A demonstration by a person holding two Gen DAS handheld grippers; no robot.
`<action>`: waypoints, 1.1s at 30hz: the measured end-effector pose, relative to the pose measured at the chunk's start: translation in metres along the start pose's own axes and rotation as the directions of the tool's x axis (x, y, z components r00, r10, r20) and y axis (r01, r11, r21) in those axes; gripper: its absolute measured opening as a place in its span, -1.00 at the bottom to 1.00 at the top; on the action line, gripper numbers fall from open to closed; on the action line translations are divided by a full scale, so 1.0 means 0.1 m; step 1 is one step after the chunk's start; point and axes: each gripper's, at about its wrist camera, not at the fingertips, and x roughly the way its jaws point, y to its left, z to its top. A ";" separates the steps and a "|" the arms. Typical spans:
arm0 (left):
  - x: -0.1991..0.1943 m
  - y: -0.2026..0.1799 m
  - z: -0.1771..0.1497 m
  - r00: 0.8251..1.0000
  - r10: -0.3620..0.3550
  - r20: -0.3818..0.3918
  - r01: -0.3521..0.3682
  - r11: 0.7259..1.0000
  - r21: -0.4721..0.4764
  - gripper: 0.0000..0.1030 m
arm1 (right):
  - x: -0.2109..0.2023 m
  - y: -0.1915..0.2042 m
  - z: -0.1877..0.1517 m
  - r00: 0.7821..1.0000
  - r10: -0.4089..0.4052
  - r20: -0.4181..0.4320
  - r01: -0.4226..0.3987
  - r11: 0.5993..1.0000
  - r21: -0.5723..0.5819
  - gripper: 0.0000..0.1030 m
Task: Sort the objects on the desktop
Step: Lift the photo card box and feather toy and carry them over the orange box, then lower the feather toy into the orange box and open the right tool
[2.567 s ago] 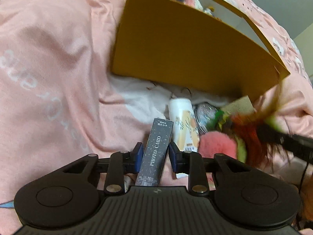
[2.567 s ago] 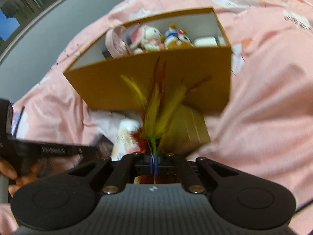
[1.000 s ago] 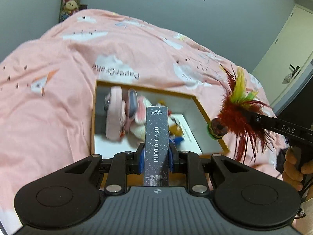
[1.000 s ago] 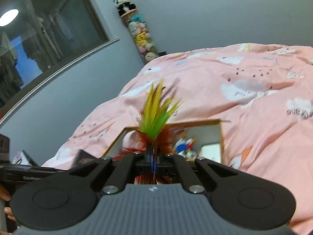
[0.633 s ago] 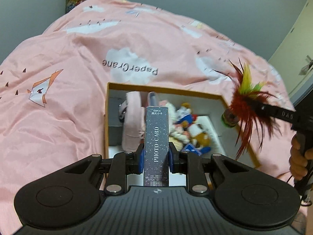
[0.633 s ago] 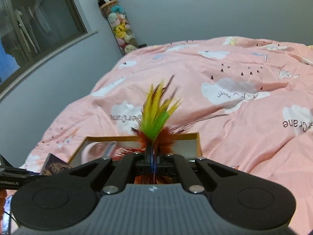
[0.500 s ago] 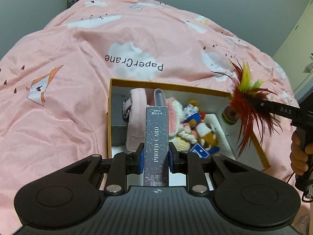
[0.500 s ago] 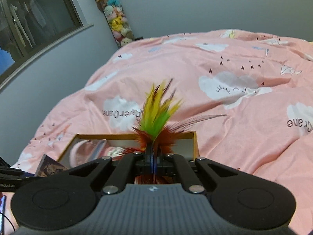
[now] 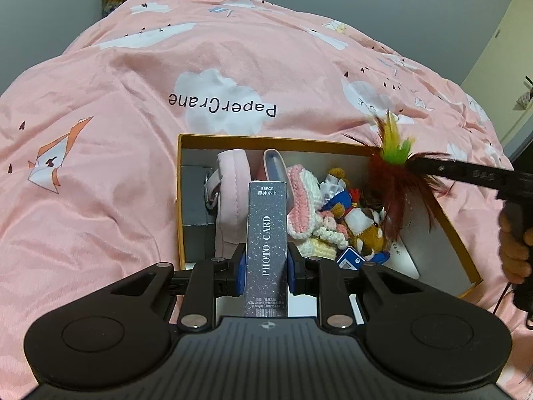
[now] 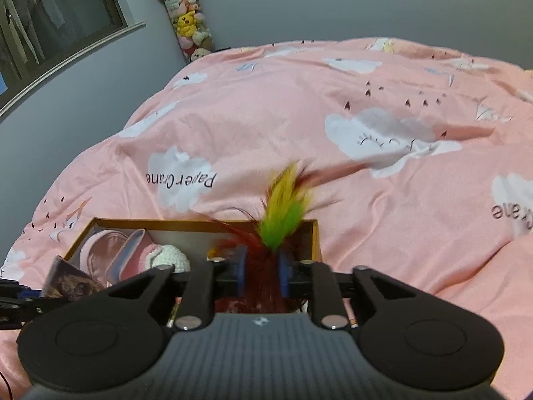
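Now I hold the left gripper [image 9: 266, 268] clenched on the photo card box [image 9: 266, 250] above the yellow box [image 9: 461, 243]. The right gripper [image 10: 261, 275] jaws are opening, feather toy [image 10: 283, 213] between them. Plush toys [image 9: 363, 220] etc. already inside; both drops left.

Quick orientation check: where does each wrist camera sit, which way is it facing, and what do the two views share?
Left wrist: rides the left gripper, looking down into the yellow box; photo card box clamped, the person's hand at right.
Right wrist: rides the right gripper, facing across the pink duvet; jaws opening around the feather toy.
Shared: box, duvet, feather toy, photo card box.
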 end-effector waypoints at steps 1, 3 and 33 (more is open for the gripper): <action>0.01 -0.01 0.00 1.000 0.003 0.001 -0.003 1.000 0.005 -0.49 | -0.05 0.04 0.00 1.000 0.017 0.006 -0.017 1.000 -0.008 -0.52; 0.01 -0.02 0.00 1.000 0.006 0.002 -0.006 1.000 0.012 -0.49 | -0.13 0.16 -0.02 0.998 0.057 0.001 -0.057 0.998 -0.033 -0.52; -0.33 -0.22 -0.29 0.990 -0.075 0.116 0.050 0.977 0.205 -0.50 | 0.37 0.77 -0.26 0.912 0.244 -0.329 -0.259 0.966 0.001 -0.53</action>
